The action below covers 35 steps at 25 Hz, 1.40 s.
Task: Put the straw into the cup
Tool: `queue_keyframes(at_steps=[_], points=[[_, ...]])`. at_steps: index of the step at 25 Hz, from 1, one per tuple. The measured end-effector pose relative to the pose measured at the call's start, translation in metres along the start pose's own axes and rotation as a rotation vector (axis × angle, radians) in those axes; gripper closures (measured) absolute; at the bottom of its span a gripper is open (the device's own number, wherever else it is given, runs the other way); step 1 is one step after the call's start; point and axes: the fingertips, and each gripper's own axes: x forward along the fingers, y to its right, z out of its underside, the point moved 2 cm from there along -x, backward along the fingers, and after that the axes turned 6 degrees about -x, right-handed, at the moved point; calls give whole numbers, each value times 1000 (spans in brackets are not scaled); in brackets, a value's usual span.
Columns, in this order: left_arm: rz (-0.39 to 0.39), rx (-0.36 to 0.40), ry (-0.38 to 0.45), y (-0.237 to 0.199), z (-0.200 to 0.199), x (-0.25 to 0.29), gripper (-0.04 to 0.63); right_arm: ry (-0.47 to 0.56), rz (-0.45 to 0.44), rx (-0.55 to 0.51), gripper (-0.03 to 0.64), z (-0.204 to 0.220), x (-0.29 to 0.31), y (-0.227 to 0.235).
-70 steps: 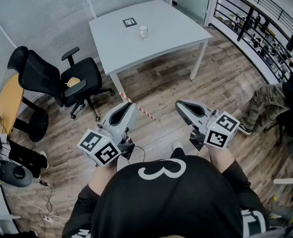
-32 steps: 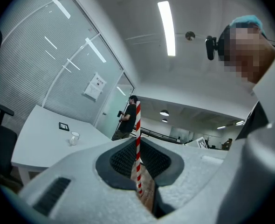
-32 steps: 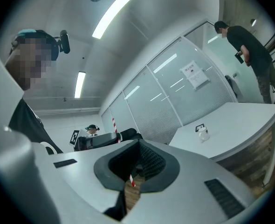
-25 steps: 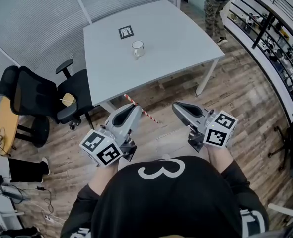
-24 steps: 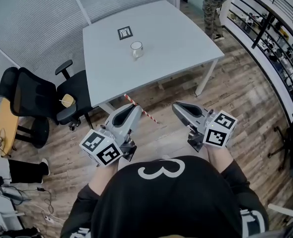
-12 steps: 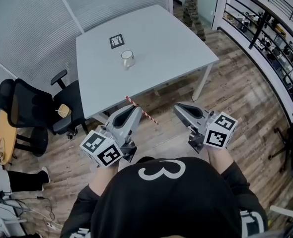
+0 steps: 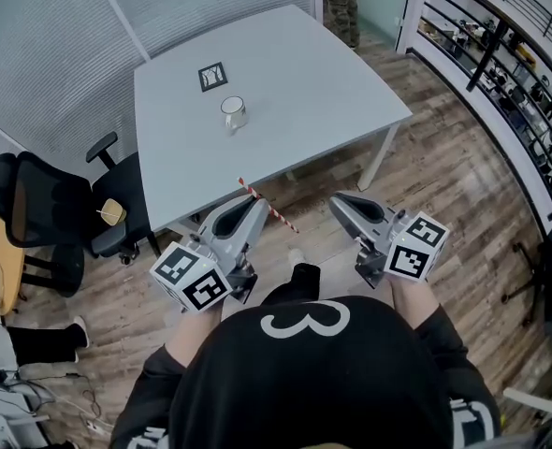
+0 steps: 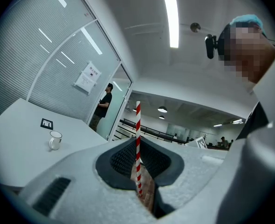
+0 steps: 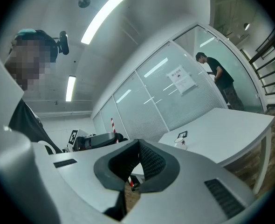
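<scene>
The main risk is at the cup's mouth. The left tongs (image 7: 248,204) are clamped tight on the thin red-and-white striped paper straw (image 7: 268,207), gripping it partway along, with both ends sticking out past the pads. A straw held like that can swivel in the pads, so its tip may wander and hit the rim instead of the opening. The small white cup with a handle (image 7: 233,113) looks light and stands alone near the middle of the pale grey desk (image 7: 313,73), just beside a black-and-white square marker card (image 7: 212,77). A sideways knock from the straw could tip it or push it away, and nothing steadies it: the right tongs (image 7: 341,201) are closed on nothing. Squeezing harder would likely flatten the paper tube. The cup is also well apart from both tongs, which hang over the wooden floor short of the desk's near edge, so a reach that drops too low could catch that edge.

The straw itself looks straight and uncrushed – narrow, candy-striped, standing upright between the dark ribbed pads in the left gripper view.
</scene>
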Motion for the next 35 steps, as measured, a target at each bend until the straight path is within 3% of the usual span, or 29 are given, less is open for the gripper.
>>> queue_keyframes(at_steps=[19,28,35], points=[[-61,-56,-24,-135,-36,91,560,-56,-18,79,603,-11,108,132],[-113,-98,-7,-212,-56,123,560,-126,-56,104,603,-8,174,187],[-159,-104,22,-248,-74,133,560,-162,-79,115,603,-10,207,215]])
